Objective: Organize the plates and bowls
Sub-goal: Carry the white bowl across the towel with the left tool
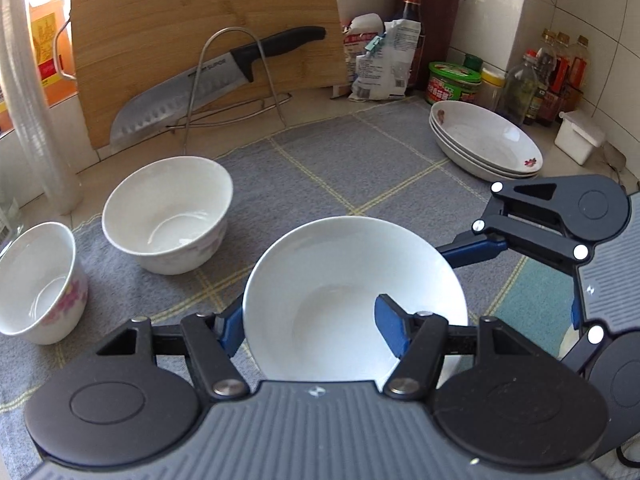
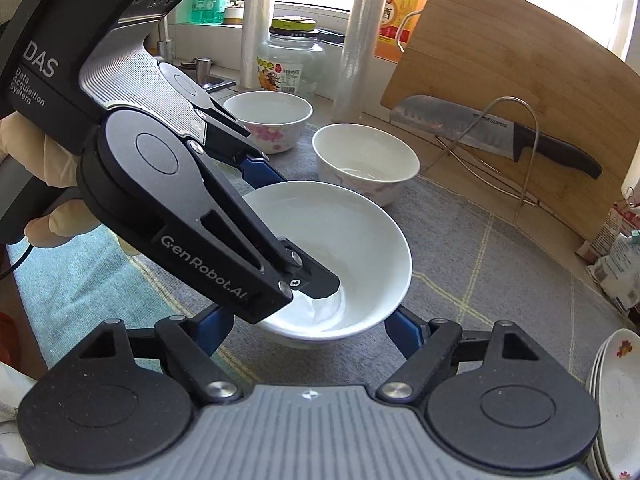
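Note:
A plain white bowl [image 1: 340,280] [image 2: 352,240] hangs over the grey checked mat [image 1: 360,160], held by both grippers. My left gripper [image 1: 310,306] [image 2: 292,224] is shut on its near wall, one blue finger inside and one outside. My right gripper [image 2: 306,320] is shut on the bowl lower down, a finger on each side; one of its blue fingers [image 1: 476,248] meets the right rim. A faintly patterned white bowl [image 1: 168,216] [image 2: 366,164] and a pink-flowered bowl [image 1: 38,280] [image 2: 268,116] stand on the mat. Three stacked flowered plates [image 1: 486,144] [image 2: 616,392] sit at the right.
A bamboo cutting board [image 1: 200,40] leans at the back, with a large knife [image 1: 208,80] on a wire rack [image 1: 236,80] before it. Sauce bottles [image 1: 552,76], bags [image 1: 380,60] and a green tub [image 1: 452,84] crowd the back right. A glass jar [image 2: 292,64] stands by the window.

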`<state>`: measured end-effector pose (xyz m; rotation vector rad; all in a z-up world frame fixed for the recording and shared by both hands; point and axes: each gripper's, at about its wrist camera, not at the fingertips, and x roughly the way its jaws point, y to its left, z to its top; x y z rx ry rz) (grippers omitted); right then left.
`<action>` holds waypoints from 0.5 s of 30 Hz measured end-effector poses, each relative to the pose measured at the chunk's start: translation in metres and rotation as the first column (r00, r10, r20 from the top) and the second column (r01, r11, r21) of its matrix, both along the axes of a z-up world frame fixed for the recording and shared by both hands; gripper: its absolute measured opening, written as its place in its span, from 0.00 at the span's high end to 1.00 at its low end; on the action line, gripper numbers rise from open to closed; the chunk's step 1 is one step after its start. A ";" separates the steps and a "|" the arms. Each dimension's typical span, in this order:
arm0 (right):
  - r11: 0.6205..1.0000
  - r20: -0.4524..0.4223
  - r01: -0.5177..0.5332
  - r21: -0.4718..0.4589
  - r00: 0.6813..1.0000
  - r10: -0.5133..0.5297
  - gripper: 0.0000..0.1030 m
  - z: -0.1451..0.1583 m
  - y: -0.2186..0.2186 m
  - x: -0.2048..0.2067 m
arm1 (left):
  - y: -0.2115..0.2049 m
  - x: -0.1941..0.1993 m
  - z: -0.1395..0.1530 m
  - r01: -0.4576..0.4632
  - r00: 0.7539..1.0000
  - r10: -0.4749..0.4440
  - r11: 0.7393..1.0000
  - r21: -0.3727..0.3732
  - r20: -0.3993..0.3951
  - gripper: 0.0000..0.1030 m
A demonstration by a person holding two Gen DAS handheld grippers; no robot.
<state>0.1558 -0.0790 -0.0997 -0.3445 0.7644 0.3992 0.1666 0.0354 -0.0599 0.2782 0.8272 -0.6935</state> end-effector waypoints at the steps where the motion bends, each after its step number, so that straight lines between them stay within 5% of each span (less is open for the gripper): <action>1: 1.000 0.000 0.007 -0.001 1.000 -0.007 0.17 0.000 -0.004 -0.001 | -0.004 0.000 0.000 0.007 1.000 -0.007 1.000 0.001 0.000 0.37; 15: 0.996 -0.015 0.083 -0.014 0.996 -0.084 0.17 -0.005 -0.037 0.000 | -0.045 0.009 -0.007 0.081 0.997 -0.081 0.997 0.001 -0.006 0.37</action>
